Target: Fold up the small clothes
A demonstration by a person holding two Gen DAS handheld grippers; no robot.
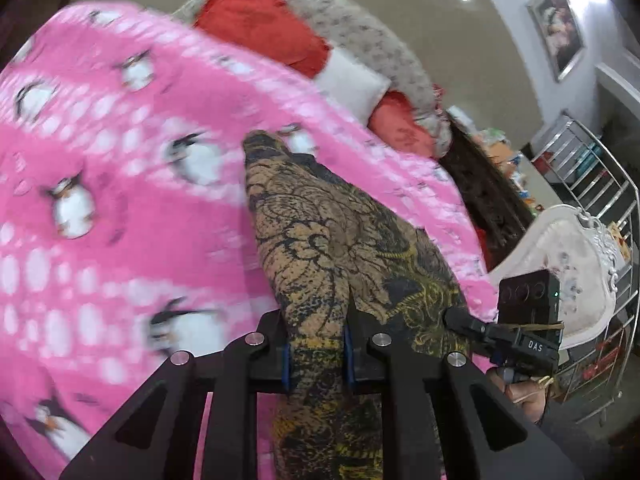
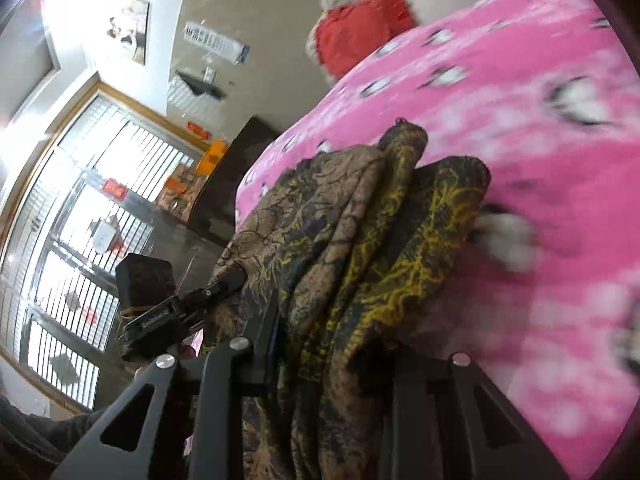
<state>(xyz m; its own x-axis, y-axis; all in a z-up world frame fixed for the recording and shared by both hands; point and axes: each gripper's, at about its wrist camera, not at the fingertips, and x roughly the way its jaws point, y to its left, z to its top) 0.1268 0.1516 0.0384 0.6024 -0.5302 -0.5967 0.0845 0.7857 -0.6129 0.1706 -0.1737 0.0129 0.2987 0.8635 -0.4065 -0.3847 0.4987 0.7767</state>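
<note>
- Clearly mid-task: the one patterned garment (image 1: 320,232) is bunched and lifted above the pink penguin blanket (image 1: 120,200) on the bed, not yet laid in a neat fold.
- Left gripper (image 1: 316,360) is clamped on a gathered stretch of the cloth, which runs between its blue-padded fingers.
- Right gripper (image 2: 332,360) also appears closed on the fabric; one finger is buried under the folds, so this is a judgement.
- What remains, I judge: lay it flat, fold, smooth.
- Count: one garment, two grippers, one blanket, two red cushions (image 1: 260,20) beyond.
</note>
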